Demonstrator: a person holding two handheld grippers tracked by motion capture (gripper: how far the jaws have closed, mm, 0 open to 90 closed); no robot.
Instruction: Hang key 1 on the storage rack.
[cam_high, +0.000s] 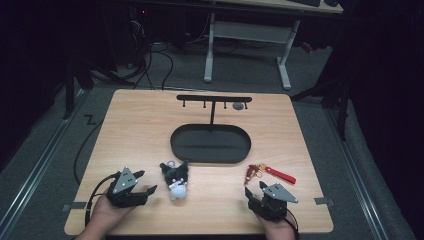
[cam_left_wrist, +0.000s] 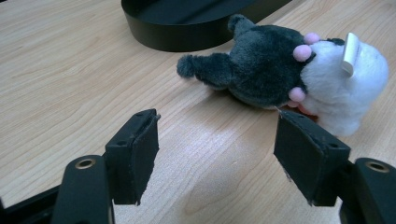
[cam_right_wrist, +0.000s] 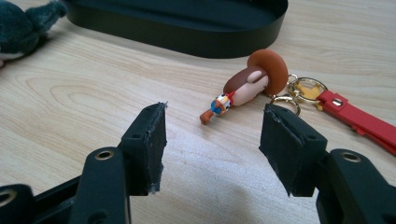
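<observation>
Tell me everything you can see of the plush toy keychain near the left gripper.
The plush toy keychain lies on its side on the wooden table, just in front of the black oval tray. It looks soft and fuzzy: dark grey head with pointed ears, white body, small pink bits, a white tag. The left gripper stands open just short of it, with nothing between the jaws; its right pad's tip meets the toy's edge in that gripper's view, though contact is unclear.

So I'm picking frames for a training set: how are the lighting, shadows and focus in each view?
High view: the table is evenly lit, the surroundings dark, and the small keychain looks soft. Left gripper view: sharp on the plush toy, with a soft shadow under it. Right gripper view: the figure keychain is crisp, and the tray rim blurs slightly toward the top.
</observation>
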